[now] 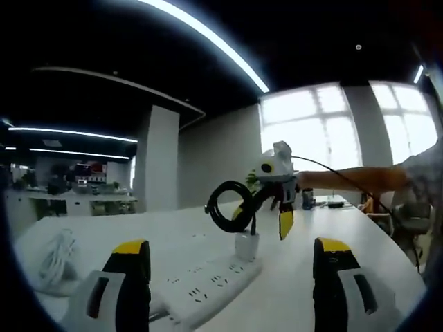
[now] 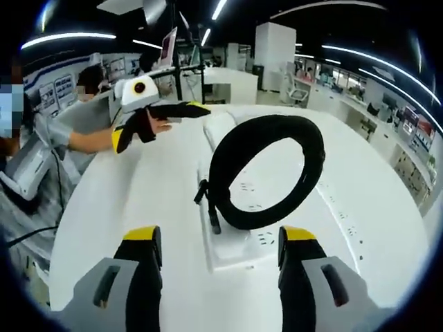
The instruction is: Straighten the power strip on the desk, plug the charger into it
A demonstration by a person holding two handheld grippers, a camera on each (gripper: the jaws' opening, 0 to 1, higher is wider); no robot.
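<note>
The strip (image 1: 208, 283) is seen lying on the desk (image 1: 304, 277), with the charger (image 1: 247, 245) seated in it and its cable (image 2: 266, 173) coiled above. Both grippers, left (image 1: 232, 266) and right (image 2: 219, 252), are held open and empty. Plugging appears done; only withdrawal seems needed.

white plastic power strip (image 1: 208, 283) (smooth), matt desk (image 2: 159, 180)

bright windows (image 1: 346, 131) blow out behind the desk (image 1: 208, 242), ceiling strip lights (image 1: 208, 38) glare, edges bend fisheye-dark.
</note>
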